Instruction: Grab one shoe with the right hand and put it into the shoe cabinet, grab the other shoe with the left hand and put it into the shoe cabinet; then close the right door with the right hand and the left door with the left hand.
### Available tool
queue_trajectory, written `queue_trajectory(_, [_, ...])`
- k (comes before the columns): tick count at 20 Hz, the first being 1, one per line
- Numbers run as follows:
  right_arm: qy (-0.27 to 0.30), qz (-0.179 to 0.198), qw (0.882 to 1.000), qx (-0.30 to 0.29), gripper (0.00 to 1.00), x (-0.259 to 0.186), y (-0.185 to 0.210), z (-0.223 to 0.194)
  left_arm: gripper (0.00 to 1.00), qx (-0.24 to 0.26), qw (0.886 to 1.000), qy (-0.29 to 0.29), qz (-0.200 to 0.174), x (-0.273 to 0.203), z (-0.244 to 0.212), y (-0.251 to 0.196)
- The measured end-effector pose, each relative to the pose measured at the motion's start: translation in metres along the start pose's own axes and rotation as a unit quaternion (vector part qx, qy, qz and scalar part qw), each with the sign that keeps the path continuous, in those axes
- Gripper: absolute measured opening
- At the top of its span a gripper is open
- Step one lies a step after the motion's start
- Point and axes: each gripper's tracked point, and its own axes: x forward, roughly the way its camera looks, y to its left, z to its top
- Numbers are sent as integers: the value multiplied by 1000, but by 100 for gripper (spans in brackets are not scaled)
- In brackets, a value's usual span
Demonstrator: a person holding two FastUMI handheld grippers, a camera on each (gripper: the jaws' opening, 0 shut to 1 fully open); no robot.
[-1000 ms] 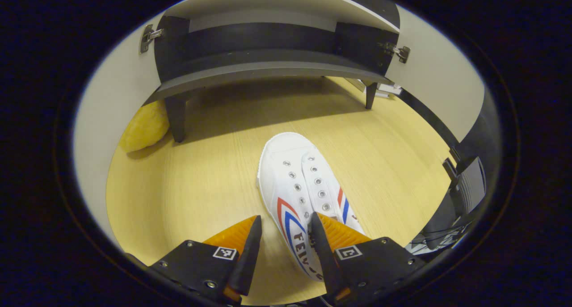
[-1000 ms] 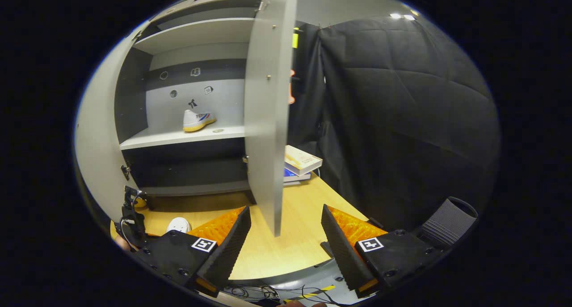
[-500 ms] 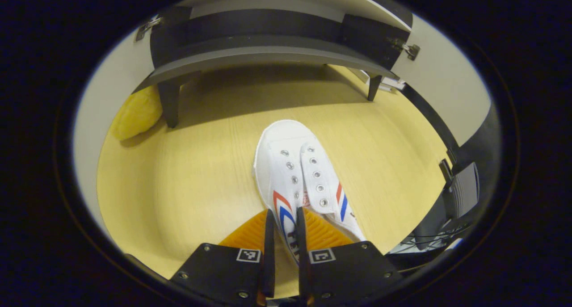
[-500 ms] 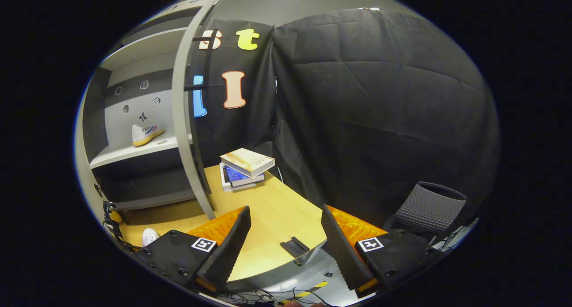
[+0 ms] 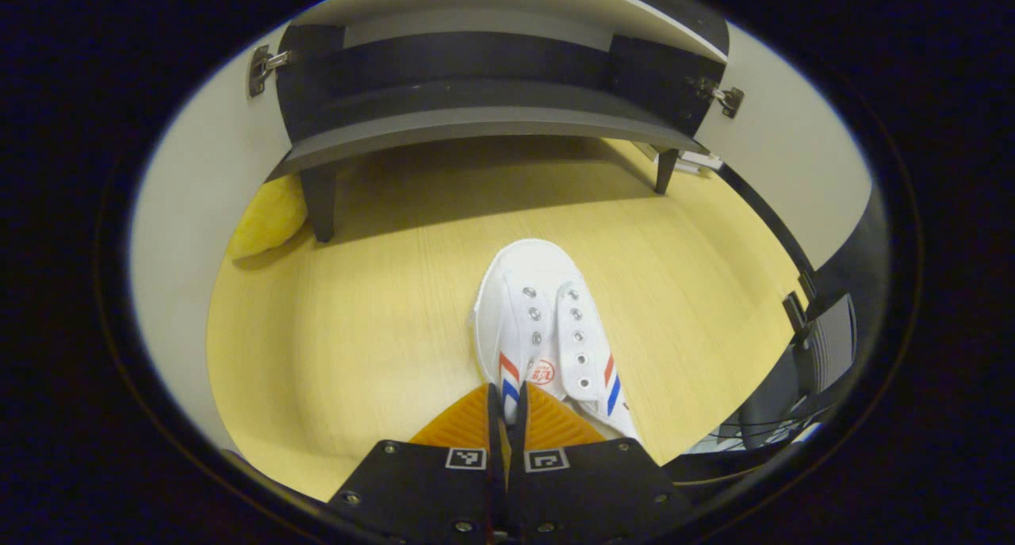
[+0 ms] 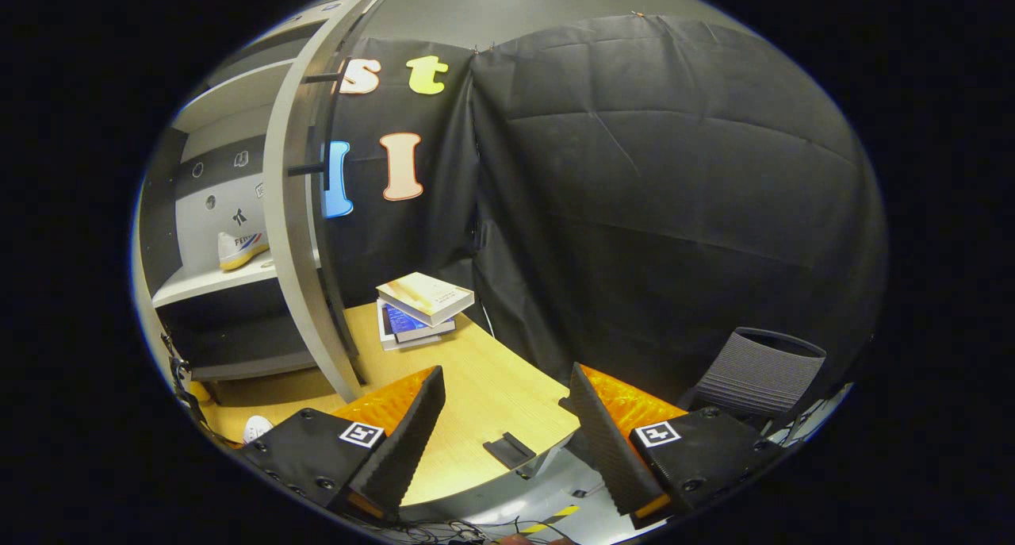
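Note:
A white shoe (image 5: 533, 311) with red and blue stripes lies on the wooden table, toe toward the shoe cabinet (image 5: 476, 117). My left gripper (image 5: 506, 418) is shut on the thin left side wall of this shoe near its opening. In the right gripper view its toe (image 6: 255, 428) peeks out at the lower left. The other shoe (image 6: 238, 248) stands on the cabinet's white shelf (image 6: 198, 285). My right gripper (image 6: 503, 430) stands open over the table's front corner, with nothing between its fingers. The right door (image 6: 297, 228) is open, edge-on to me.
The left door (image 5: 190, 212) and the right door (image 5: 785, 148) both stand open beside the cabinet's legs. A yellow object (image 5: 270, 218) lies by the left leg. A stack of books (image 6: 420, 307) sits right of the cabinet. A dark chair (image 6: 761, 374) stands past the table's edge.
The left gripper closed from wide open onto the shoe's side wall. The right gripper swung right, away from the cabinet opening, staying open.

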Motion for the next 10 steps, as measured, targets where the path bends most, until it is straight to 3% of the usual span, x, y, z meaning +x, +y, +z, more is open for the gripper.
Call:
queue_trajectory(5, [2, 2, 1000, 1, 99, 28, -10, 6, 2, 3, 999, -52, -2, -10, 14, 3])
queue_trajectory(10, [-44, 8, 999, -7, 97, 74, -19, 35, 1, -10, 989, -148, -2, -63, 55, 16])
